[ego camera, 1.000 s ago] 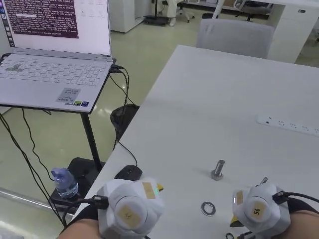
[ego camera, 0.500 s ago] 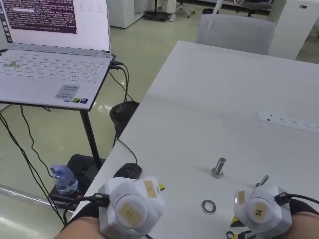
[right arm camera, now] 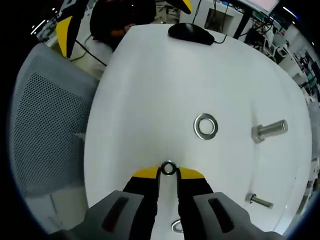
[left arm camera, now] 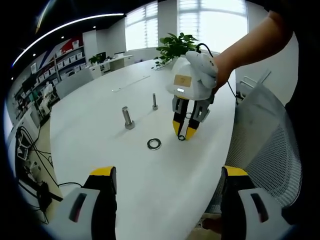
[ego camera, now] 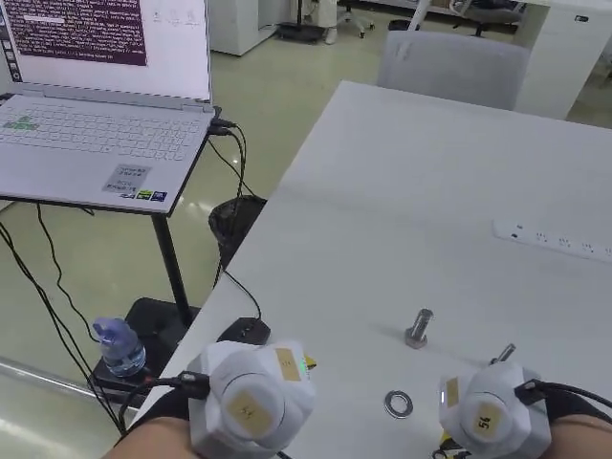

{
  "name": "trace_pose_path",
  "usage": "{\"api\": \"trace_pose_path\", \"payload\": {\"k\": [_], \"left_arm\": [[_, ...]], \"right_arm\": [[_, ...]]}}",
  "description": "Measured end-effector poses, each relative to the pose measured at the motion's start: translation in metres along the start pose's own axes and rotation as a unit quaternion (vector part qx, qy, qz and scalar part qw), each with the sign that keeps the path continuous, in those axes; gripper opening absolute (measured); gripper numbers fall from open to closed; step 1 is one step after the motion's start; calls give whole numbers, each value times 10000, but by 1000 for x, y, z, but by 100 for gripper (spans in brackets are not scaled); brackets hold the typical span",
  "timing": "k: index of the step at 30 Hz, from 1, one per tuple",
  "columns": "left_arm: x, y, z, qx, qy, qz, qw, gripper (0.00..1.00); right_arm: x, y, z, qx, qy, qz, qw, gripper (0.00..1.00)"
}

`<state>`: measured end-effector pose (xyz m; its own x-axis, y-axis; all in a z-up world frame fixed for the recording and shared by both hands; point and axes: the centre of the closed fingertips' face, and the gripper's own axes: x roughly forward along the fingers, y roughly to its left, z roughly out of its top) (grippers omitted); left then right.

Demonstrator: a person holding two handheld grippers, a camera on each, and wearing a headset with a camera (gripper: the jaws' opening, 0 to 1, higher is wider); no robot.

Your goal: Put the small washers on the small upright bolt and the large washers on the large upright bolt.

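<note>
Right gripper (right arm camera: pixel 169 173) is pinching a small washer (right arm camera: pixel 168 168) in nearly shut jaws, low over the table (right arm camera: pixel 150 75); left gripper (left arm camera: pixel 169 173) is gaping wide, empty. Small bolt (right arm camera: pixel 259 201) and large bolt (right arm camera: pixel 270 131) are looking bare (large washer (right arm camera: pixel 206 126) lying flat nearby), so seemingly nothing threaded yet.

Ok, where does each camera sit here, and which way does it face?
Head view: on the headset, facing forward and down over the table; left gripper and right gripper at bottom edge.
Left gripper view: on the left gripper, facing the right gripper across the table; own fingers wide apart.
Right gripper view: on the right gripper, looking down at the table; own fingers pinch a small washer.
All three share the large washer and large bolt.
</note>
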<state>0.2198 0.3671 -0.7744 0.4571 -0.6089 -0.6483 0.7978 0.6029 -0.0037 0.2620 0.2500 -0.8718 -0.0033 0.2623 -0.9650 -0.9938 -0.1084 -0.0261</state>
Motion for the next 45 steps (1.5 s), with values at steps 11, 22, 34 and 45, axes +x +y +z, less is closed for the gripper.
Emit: {"api": "trace_pose_path", "payload": {"k": [11,22,34,45], "left_arm": [[-3,1,-4,-34,45,24,10000,85],[-4,-2,-7,-57,51,30,10000,83],[-4,-4,-11,-137,59,38,9999,83],[-2,1,-6,-150,19,71,9999,82]], "right_arm": [[1,0,1,-40,0,0,10000,16],[1,1,1,-319,134,76,9994,16],[2,1,1,-477,290,120,9984,14],[1,-2,0,-103,141,114,9998,13]]}}
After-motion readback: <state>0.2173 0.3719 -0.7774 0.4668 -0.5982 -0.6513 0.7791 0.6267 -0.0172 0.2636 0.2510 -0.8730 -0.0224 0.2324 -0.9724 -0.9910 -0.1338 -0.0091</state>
